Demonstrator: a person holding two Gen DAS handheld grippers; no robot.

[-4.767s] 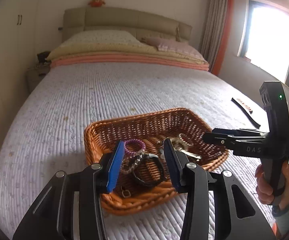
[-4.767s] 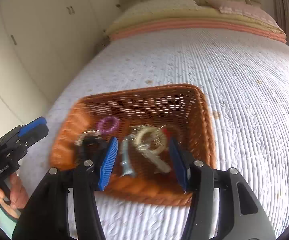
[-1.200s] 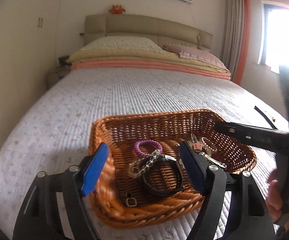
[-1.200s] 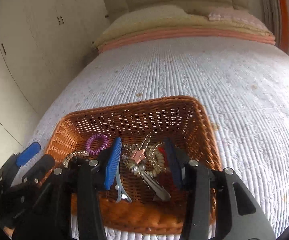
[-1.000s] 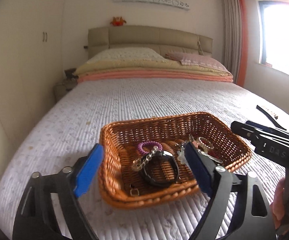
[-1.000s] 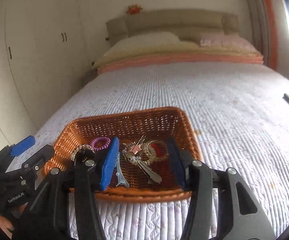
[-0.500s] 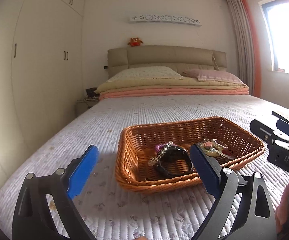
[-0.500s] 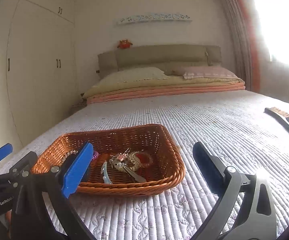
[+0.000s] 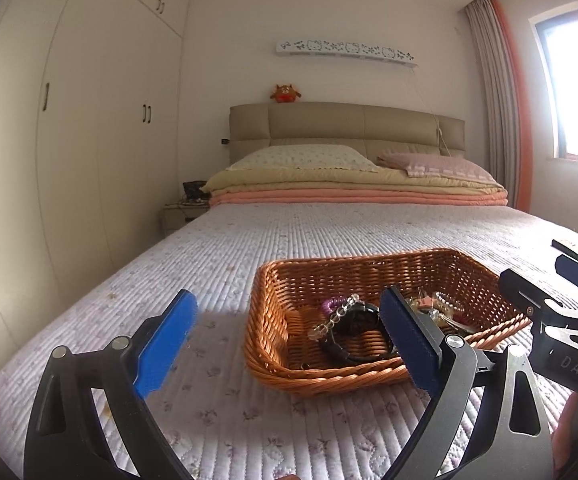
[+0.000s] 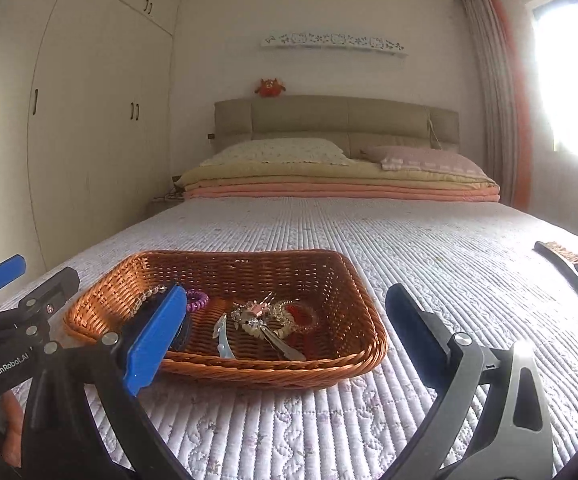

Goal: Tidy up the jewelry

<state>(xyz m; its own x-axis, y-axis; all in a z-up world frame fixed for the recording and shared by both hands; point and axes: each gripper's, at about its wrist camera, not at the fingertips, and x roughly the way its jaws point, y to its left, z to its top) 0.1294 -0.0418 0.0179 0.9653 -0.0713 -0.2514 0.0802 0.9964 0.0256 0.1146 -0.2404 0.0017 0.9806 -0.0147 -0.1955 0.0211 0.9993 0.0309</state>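
A brown wicker basket (image 9: pixel 273 292) (image 10: pixel 363 292) sits on the quilted bed. It holds a black watch (image 9: pixel 353 328), a clear bead bracelet (image 9: pixel 335 316), a purple coil hair tie (image 10: pixel 197 300), a silver hair clip (image 10: pixel 221 336) and a tangle of pearl and gold pieces (image 10: pixel 273 318). My left gripper (image 9: pixel 289 334) is open and empty, low over the quilt in front of the basket. My right gripper (image 10: pixel 285 330) is open and empty, also in front of the basket. Each gripper shows at the edge of the other's view.
A black brush (image 10: pixel 569 266) lies on the quilt at the right. Folded blankets and pillows (image 9: pixel 353 184) are stacked at the headboard. White wardrobes (image 9: pixel 69 160) line the left wall. A window (image 9: pixel 577 88) is on the right.
Both grippers have pulled back from over the basket and dropped low. Their jaws have opened wider. The basket contents have not moved.
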